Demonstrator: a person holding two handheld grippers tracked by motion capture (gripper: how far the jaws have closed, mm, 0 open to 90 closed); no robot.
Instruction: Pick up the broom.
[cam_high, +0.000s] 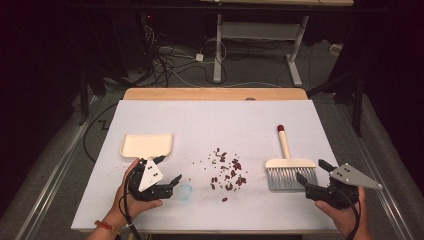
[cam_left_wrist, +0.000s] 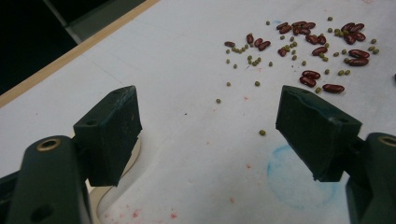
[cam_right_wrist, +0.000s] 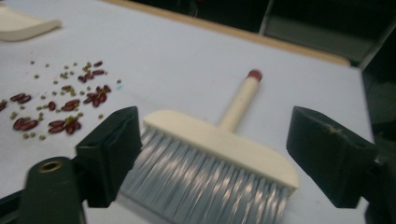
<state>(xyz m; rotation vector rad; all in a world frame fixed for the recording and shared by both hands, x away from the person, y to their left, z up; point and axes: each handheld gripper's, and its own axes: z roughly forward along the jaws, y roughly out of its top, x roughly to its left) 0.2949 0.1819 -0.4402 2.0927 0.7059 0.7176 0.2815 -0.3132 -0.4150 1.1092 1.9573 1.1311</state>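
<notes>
My right hand-held gripper, jaws apart and empty, sits at the bristle end of the brush, handle running toward 12 o'clock, spilled beans at 9 o'clock, left hand-held gripper also apart.

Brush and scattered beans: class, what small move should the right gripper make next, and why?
Probably ease the right gripper forward to close on the brush. Its jaws stand open beside the bristles, gripping nothing, and the beans lie unswept near the dustpan.
</notes>
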